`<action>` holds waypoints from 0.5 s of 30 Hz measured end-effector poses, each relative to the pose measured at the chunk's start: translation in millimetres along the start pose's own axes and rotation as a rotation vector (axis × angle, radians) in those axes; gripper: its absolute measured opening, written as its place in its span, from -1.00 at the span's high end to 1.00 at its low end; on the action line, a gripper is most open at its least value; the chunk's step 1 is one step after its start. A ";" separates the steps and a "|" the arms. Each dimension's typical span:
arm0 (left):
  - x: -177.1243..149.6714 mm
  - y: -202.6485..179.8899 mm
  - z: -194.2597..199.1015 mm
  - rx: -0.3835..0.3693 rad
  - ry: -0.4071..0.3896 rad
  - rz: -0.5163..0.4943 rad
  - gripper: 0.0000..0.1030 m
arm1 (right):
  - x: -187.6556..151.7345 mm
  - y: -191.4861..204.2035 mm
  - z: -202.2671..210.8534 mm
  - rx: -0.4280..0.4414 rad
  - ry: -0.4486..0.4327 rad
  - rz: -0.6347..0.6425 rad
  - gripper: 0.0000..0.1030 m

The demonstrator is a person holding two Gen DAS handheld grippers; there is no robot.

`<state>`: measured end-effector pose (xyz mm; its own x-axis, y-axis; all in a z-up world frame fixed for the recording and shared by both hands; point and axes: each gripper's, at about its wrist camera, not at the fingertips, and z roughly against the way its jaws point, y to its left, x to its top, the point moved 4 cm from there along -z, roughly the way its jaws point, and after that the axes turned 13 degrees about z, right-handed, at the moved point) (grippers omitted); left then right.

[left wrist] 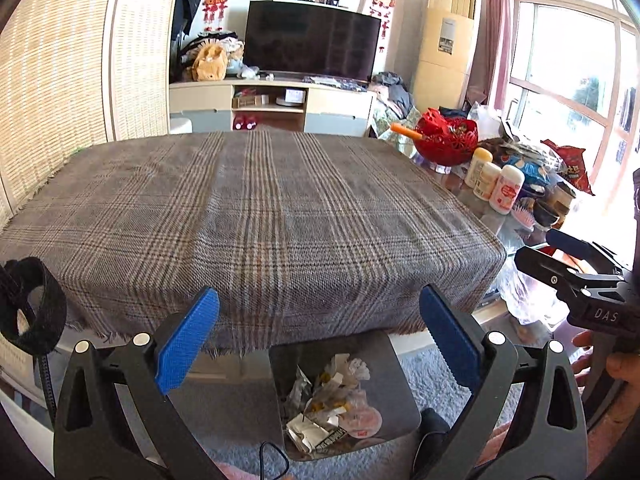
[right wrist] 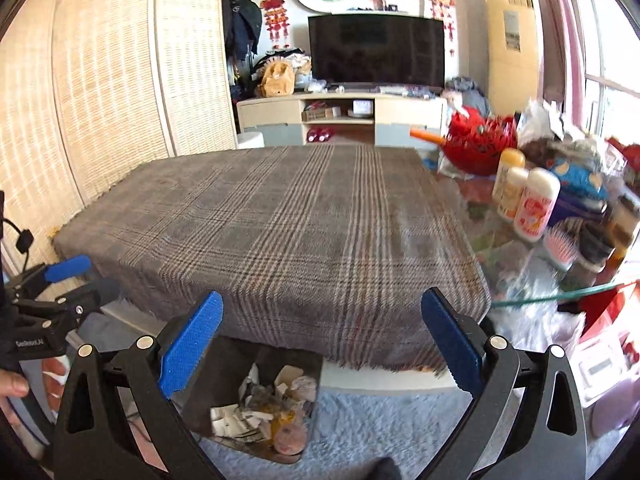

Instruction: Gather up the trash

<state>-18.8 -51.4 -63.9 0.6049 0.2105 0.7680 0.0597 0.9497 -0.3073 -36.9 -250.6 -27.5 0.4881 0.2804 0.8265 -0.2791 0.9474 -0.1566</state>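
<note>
A grey trash bin (left wrist: 394, 364) stands on the floor below the table's near edge, holding crumpled paper and wrappers (left wrist: 332, 404). It also shows in the right wrist view (right wrist: 224, 360), with the trash (right wrist: 264, 408) inside. My left gripper (left wrist: 320, 336) is open and empty, above the bin. My right gripper (right wrist: 322, 338) is open and empty, above and right of the bin. The right gripper shows at the right edge of the left wrist view (left wrist: 576, 268); the left one shows at the left edge of the right wrist view (right wrist: 60, 280).
The table carries a plaid cloth (left wrist: 256, 216). On its right, a glass top (right wrist: 520, 272) holds bottles (left wrist: 496, 180), a red basket (left wrist: 446, 136), snack bags (left wrist: 568, 164) and a pink brush (right wrist: 560, 246). A blue-grey rug (right wrist: 380, 420) covers the floor. A woven screen (right wrist: 100, 72) stands left.
</note>
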 end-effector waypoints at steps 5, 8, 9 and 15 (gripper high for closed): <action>4.9 0.4 -0.8 0.021 -0.012 0.007 -0.84 | -1.1 -7.5 5.8 -0.061 -0.048 -0.041 -0.94; 7.3 -2.0 1.4 0.021 -0.048 -0.006 -0.84 | -4.2 -13.5 2.4 -0.106 -0.051 -0.051 -0.94; 7.7 -3.8 1.8 0.026 -0.062 -0.018 -0.84 | -5.2 -14.1 1.9 -0.118 -0.050 -0.052 -0.94; 6.5 -11.6 -5.0 0.011 -0.073 -0.034 -0.84 | -8.2 -19.2 3.1 -0.171 -0.051 -0.071 -0.94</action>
<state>-11.6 -62.2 -58.2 0.5427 0.1940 0.8172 0.0701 0.9591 -0.2743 -38.1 -271.6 -29.6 0.4578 0.2075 0.8645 -0.0982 0.9782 -0.1828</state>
